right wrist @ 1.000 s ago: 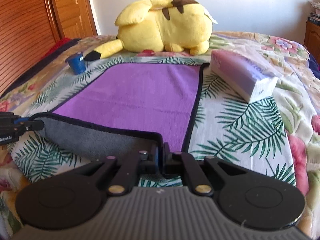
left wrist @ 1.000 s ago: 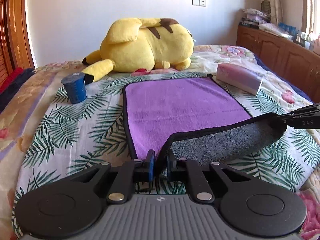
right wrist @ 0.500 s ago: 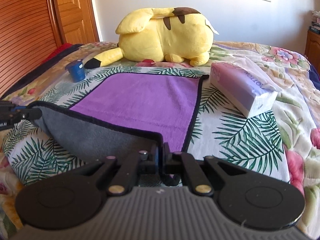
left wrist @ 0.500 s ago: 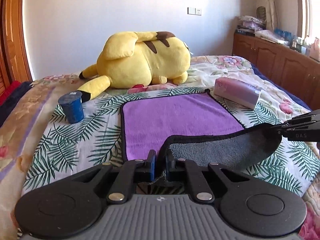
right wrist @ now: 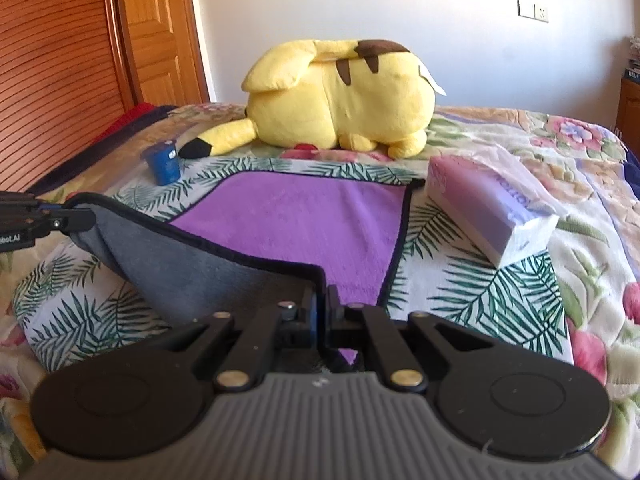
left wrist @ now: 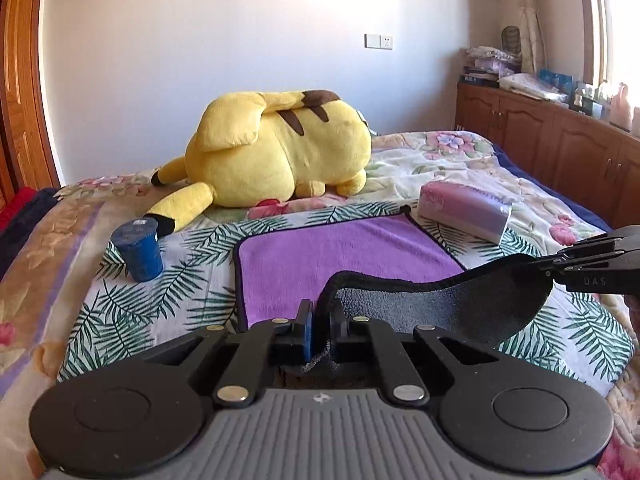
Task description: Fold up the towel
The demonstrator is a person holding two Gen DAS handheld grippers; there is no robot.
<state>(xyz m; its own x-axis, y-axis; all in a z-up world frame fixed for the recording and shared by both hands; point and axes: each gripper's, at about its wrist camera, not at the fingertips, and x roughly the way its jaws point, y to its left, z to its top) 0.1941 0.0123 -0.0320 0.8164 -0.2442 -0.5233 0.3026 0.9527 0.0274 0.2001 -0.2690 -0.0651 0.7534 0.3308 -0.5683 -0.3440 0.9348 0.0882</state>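
Observation:
A purple towel (left wrist: 340, 252) with a grey underside and black trim lies on the bed; it also shows in the right wrist view (right wrist: 304, 220). Its near edge is lifted off the bed, grey side (left wrist: 440, 308) showing. My left gripper (left wrist: 320, 320) is shut on the near left corner. My right gripper (right wrist: 322, 308) is shut on the near right corner. Each gripper shows at the edge of the other's view, the right one (left wrist: 568, 268) and the left one (right wrist: 60, 216).
A yellow plush toy (left wrist: 276, 152) lies beyond the towel's far edge. A blue cup (left wrist: 138, 250) stands left of the towel. A purple tissue pack (left wrist: 464, 216) lies at its right. A wooden cabinet (left wrist: 560, 148) runs along the right, wooden doors (right wrist: 80, 60) on the left.
Both grippers have risen with the towel's near edge. More of the grey underside hangs free and less purple surface shows flat on the bed.

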